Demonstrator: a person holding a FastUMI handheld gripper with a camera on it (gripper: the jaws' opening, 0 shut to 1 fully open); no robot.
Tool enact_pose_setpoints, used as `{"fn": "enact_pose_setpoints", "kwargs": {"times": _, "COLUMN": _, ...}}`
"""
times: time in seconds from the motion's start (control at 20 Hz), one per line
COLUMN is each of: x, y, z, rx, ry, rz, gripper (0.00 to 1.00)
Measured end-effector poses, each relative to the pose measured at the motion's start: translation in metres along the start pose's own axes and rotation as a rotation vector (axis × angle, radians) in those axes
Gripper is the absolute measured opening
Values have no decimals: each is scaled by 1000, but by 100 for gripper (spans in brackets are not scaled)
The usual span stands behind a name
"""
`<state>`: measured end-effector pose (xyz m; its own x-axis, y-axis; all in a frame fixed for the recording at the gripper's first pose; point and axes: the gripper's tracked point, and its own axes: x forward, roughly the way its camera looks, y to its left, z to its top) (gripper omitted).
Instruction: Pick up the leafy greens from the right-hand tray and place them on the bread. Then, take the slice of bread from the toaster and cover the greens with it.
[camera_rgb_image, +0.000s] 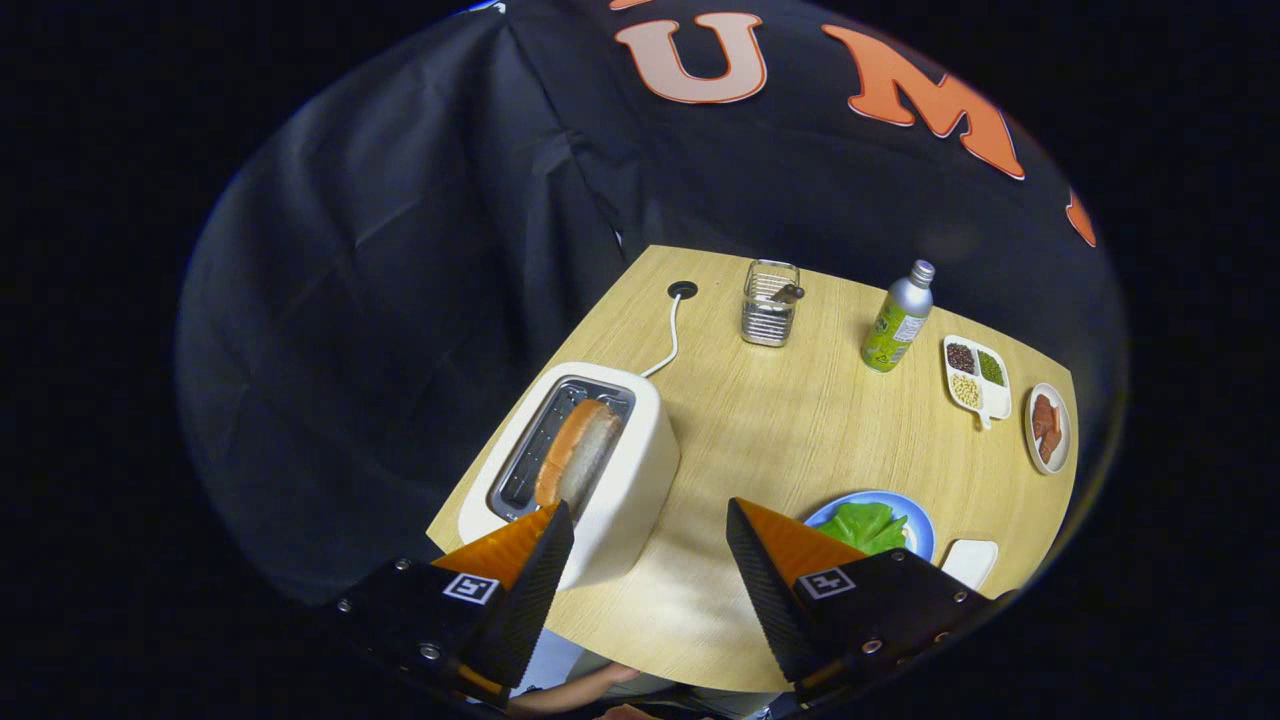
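The gripper (650, 520) hangs above the near edge of the wooden table (760, 440), its two orange-and-black fingers (545, 560) spread wide apart and holding nothing. Below them, at the table's near edge, part of a person's arm (570, 690) shows.

Just ahead of the left finger stands the white toaster (625, 470), its slot open to the camera, with a slice of bread (578, 452) standing upright in it, brown crust uppermost. The left fingertip overlaps the toaster's near corner in the view; whether it touches is hard to tell.

Just beyond the right finger sits a blue plate (915, 520) with the leafy greens (865, 525) lying on it; the finger hides the plate's near part, so what lies under the greens is not clear. Beside that plate, to the right, is a small white tray (970, 560).

Farther off, the toaster's white cord (668, 345) runs to a round hole (682, 290) in the tabletop. Near the far edge stand a wire basket (770, 303) and a silver bottle (897, 320) with a green label. To the right of the bottle lies a white divided dish (977, 378) with beans in three compartments, and beyond it a small plate (1048, 428) of reddish slices.
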<state>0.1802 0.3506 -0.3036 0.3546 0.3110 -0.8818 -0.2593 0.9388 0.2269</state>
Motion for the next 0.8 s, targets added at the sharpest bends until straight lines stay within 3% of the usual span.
{"fn": "enact_pose_setpoints", "kwargs": {"times": 0.45, "x": 31, "y": 30, "z": 18, "rx": 37, "ry": 84, "rz": 7, "gripper": 90}}
{"fn": "enact_pose_setpoints", "kwargs": {"times": 0.8, "x": 60, "y": 44, "z": 14, "rx": 113, "ry": 151, "rz": -2, "gripper": 73}}
